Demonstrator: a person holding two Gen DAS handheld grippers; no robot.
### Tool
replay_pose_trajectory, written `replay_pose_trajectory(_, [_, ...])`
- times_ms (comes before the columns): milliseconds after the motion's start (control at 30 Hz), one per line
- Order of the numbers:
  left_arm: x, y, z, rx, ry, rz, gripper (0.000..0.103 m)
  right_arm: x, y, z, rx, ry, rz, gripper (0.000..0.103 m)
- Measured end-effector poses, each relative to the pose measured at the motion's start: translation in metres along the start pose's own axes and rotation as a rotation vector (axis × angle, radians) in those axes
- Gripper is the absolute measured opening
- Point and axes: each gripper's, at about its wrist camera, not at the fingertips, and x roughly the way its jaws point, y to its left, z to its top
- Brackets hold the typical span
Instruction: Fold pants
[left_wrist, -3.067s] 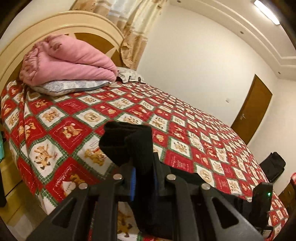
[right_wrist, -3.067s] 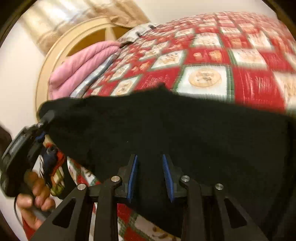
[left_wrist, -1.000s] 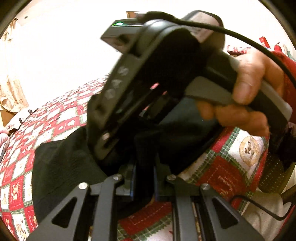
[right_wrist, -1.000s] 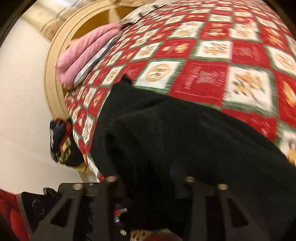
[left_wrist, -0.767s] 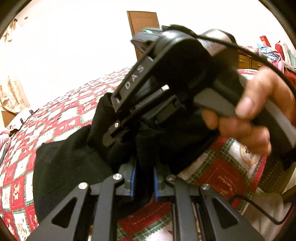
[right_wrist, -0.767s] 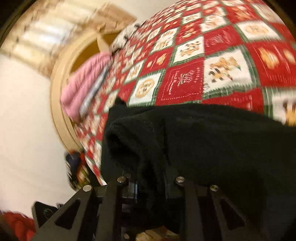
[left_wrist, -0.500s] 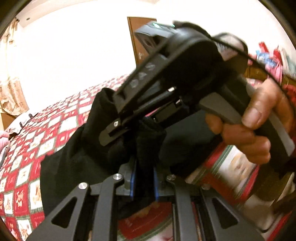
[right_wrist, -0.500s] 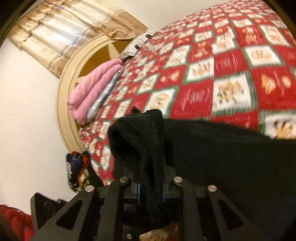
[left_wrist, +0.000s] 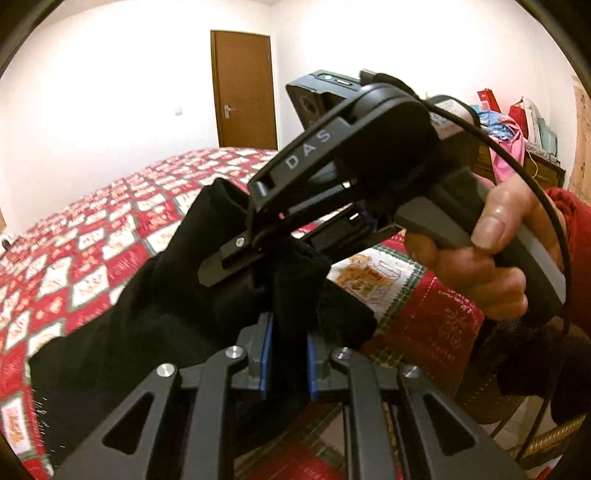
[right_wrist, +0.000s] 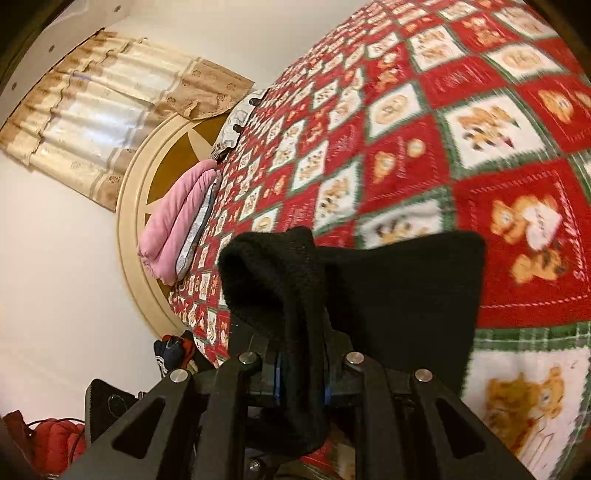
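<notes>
Left wrist view: left gripper (left_wrist: 287, 347) and right gripper (left_wrist: 236, 258) both clamp bunched pants (left_wrist: 147, 302) side by side near the bed's (left_wrist: 424, 317) edge; cloth trails away across the bed.

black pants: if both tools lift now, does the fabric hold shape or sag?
Likely sags: the black pants bunch and droop over the right tool. Probably grippy, not slippery: the knit looks thick and fuzzy. Pinched in the left tool too, the span between should hang onto the bedspread.
</notes>
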Motion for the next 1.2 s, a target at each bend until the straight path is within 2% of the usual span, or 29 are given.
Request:
replay_pose_trajectory(233, [0.016, 0.005, -0.002, -0.022, 0.031, -0.003, 0.018, 0.005, -0.029, 0.002, -0.003, 0.005, -0.007, 0.017])
replay_pose_trajectory(300, [0.012, 0.012, -0.003, -0.042, 0.028, -0.028, 0.026, 0.004, -0.037, 0.003, 0.019, 0.004, 0.003, 0.018])
replay_pose_trajectory(367, [0.015, 0.026, -0.005, -0.056, 0.043, -0.07, 0.044, 0.003, -0.043, 0.003, 0.04, 0.02, 0.024, 0.022])
replay_pose_trajectory(433, [0.014, 0.032, -0.006, -0.071, 0.048, -0.088, 0.057, -0.005, -0.053, 0.003, 0.09, 0.033, 0.053, 0.024])
replay_pose_trajectory(500, [0.005, 0.044, -0.009, -0.101, 0.051, -0.085, 0.058, -0.025, -0.064, 0.0, 0.147, -0.006, 0.061, 0.024])
replay_pose_trajectory(567, [-0.005, 0.064, -0.013, -0.158, 0.06, -0.085, 0.058, -0.054, -0.072, -0.006, 0.187, -0.102, 0.035, 0.024])
replay_pose_trajectory(633, [-0.021, 0.088, -0.015, -0.206, 0.049, -0.083, 0.059, -0.077, -0.068, -0.013, 0.171, -0.199, -0.044, 0.024])
replay_pose_trajectory(700, [-0.038, 0.111, -0.017, -0.23, 0.018, -0.036, 0.064, -0.086, -0.041, -0.019, 0.052, -0.259, -0.153, 0.024])
replay_pose_trajectory(733, [-0.049, 0.125, -0.017, -0.247, -0.006, 0.022, 0.069, -0.084, -0.023, -0.021, -0.015, -0.272, -0.19, 0.024])
replay_pose_trajectory(833, [-0.063, 0.159, -0.019, -0.296, -0.04, 0.153, 0.073, -0.064, 0.025, -0.02, -0.182, -0.271, -0.221, 0.024])
replay_pose_trajectory(900, [-0.061, 0.18, -0.026, -0.349, -0.002, 0.258, 0.073, -0.038, 0.046, -0.015, -0.251, -0.215, -0.235, 0.024])
replay_pose_trajectory(967, [-0.054, 0.186, -0.036, -0.349, 0.03, 0.327, 0.073, -0.014, 0.054, -0.02, -0.282, -0.133, -0.257, 0.024])
replay_pose_trajectory(1033, [-0.048, 0.188, -0.049, -0.332, 0.068, 0.366, 0.073, 0.004, 0.058, -0.033, -0.328, -0.061, -0.328, 0.024])
replay_pose_trajectory(1067, [-0.046, 0.188, -0.057, -0.326, 0.083, 0.373, 0.073, 0.005, 0.058, -0.043, -0.35, -0.052, -0.379, 0.024])
replay_pose_trajectory(1200, [-0.023, 0.193, -0.079, -0.298, 0.17, 0.416, 0.073, -0.017, 0.039, -0.069, -0.334, -0.11, -0.445, 0.024])
